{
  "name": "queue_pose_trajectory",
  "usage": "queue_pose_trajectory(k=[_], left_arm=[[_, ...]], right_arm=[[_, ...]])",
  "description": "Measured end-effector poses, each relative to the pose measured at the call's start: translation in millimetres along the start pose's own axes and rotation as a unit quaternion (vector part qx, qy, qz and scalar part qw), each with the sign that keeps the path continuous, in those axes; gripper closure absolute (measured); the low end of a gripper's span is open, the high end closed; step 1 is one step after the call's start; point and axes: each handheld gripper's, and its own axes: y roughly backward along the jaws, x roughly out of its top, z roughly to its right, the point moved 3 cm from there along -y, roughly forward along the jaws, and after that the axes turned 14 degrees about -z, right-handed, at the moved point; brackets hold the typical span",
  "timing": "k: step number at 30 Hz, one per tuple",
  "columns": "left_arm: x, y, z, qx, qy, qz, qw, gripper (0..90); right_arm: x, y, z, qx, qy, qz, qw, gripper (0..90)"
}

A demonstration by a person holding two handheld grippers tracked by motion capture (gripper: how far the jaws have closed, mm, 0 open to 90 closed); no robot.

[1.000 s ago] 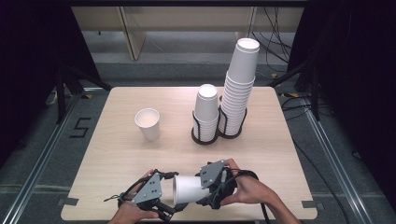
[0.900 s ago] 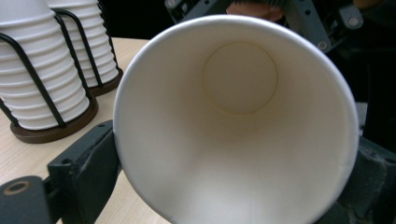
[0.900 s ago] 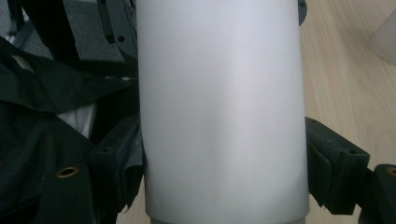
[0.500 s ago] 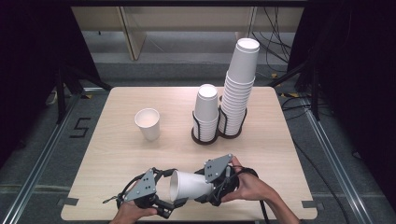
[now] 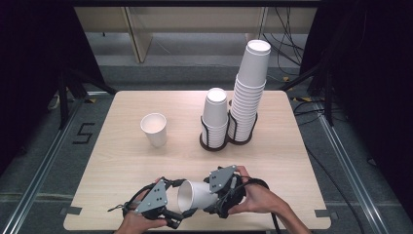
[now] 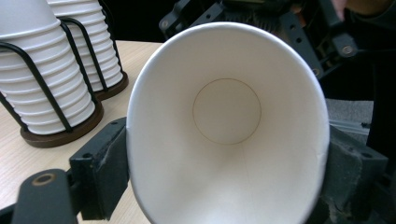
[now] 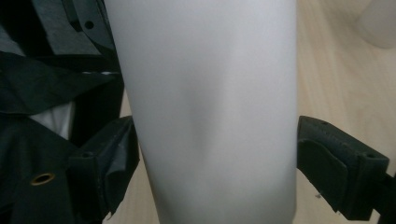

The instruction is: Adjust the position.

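While my left gripper (image 5: 178,214) squeezed the sideways paper cup (image 5: 197,196) at its rim, the right gripper (image 5: 221,200) pinched its base; one cup (image 5: 154,129) already stood left of the rack (image 5: 214,141), stacks remaining.

On the tabletop (image 5: 117,146), a lone cup (image 5: 154,128) stands upright left of centre. To its right, near the middle, sit two racks touching side by side: the left rack (image 5: 214,141) holds a short stack (image 5: 215,114), the right rack (image 5: 242,136) a tall stack (image 5: 251,87). Well in front of them, at the near edge, a cup (image 5: 197,195) lies on its side between the left gripper (image 5: 168,207) and the right gripper (image 5: 221,192), its mouth toward the left one, its base toward the right.
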Motion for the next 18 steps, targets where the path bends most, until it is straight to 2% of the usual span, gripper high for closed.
queue_pose_trajectory(k=[2, 6, 7, 8, 10, 12, 14, 16, 17, 18], left_arm=[[0.8, 0.7, 0.1, 0.004, -0.002, -0.008, 1.0, 15.2], [0.9, -0.4, 1.3, 0.004, -0.006, -0.031, 0.9995, 15.2], [0.6, -0.1, 1.3, 0.007, -0.013, -0.042, 0.999, 15.2], [0.9, -0.7, 2.6, 0.007, -0.01, -0.042, 0.999, 15.2], [1.4, -1.3, 3.4, 0.005, -0.014, -0.051, 0.9986, 15.2], [1.5, -1.7, 4.0, 0.006, -0.018, -0.056, 0.9982, 15.2], [1.5, -1.7, 5.1, 0.007, -0.021, -0.066, 0.9976, 15.1], [0.7, -3.6, 6.0, 0.004, -0.022, -0.067, 0.9975, 14.8], [0.0, -3.1, 6.1, 0.006, -0.026, -0.074, 0.9969, 14.3], [-0.3, -3.6, 6.1, 0.006, -0.027, -0.068, 0.9973, 13.5]], right_arm=[[2.3, 2.4, -0.7, -0.022, 0.01, -0.01, 0.9997, 16.0], [6.8, 4.6, -6.2, -0.036, 0.021, -0.028, 0.9987, 16.0], [7.5, 3.4, -7.2, -0.038, 0.021, -0.034, 0.9985, 16.0], [7.3, 2.5, -9.5, -0.042, 0.01, -0.043, 0.9982, 16.0], [7.4, -1.9, -10.1, -0.032, 0.024, -0.054, 0.9978, 16.0], [6.1, -7.5, -10.7, -0.029, 0.026, -0.068, 0.9969, 16.3], [5.4, -11.7, -11.9, -0.023, 0.021, -0.07, 0.9971, 20.1], [5.7, -14.8, -10.8, -0.021, 0.036, -0.068, 0.9968, 23.5], [4.8, -15.9, -13.0, -0.014, 0.022, -0.071, 0.9971, 23.9], [4.2, -17.0, -14.4, -0.011, 0.015, -0.07, 0.9974, 24.1]])
